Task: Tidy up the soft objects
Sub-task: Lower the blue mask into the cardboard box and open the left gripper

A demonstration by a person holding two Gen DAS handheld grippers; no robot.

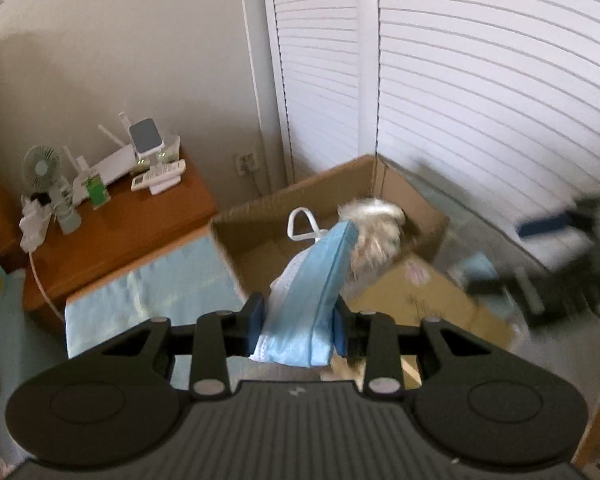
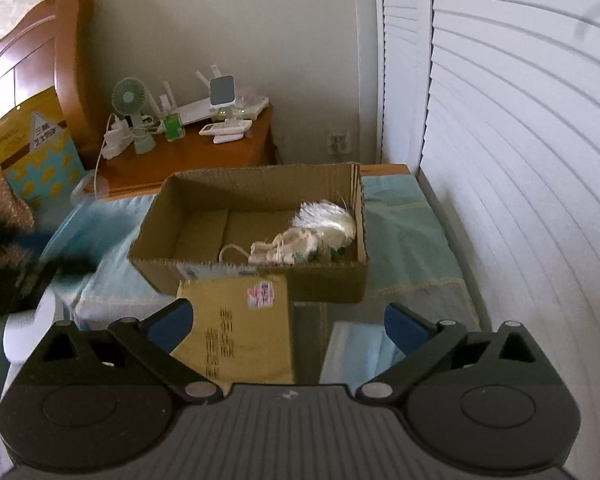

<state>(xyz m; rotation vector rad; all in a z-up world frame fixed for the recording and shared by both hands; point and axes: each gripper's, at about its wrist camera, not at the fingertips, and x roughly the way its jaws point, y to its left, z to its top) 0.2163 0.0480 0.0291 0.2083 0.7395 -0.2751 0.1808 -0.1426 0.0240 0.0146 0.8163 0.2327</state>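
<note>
- Blue, pleated fabric: a folded stack of face masks (image 1: 310, 300) with a white underside and a white ear loop at its far end, pinched between the blue pads of the left gripper (image 1: 300, 322).
- Landmark: an open brown cardboard box (image 2: 204, 256) on a pale blue bed cover (image 2: 404, 240).
- The masks hang just above the box's near edge, pointing into it.
- Inside the box, against its right wall, lies a soft doll (image 2: 304, 240) with fluffy white hair and a cream printed dress; a white loop lies beside it.
- A yellow padded envelope (image 2: 240, 328) with a pink-and-white sticker rests against the box's near wall.
- The right gripper (image 2: 290, 326) is in front of the box, jaws spread wide with nothing between its pads.
- Behind the box to the left, a wooden nightstand (image 2: 188, 160) carries a small green fan (image 2: 129, 98) and white electronics.
</note>
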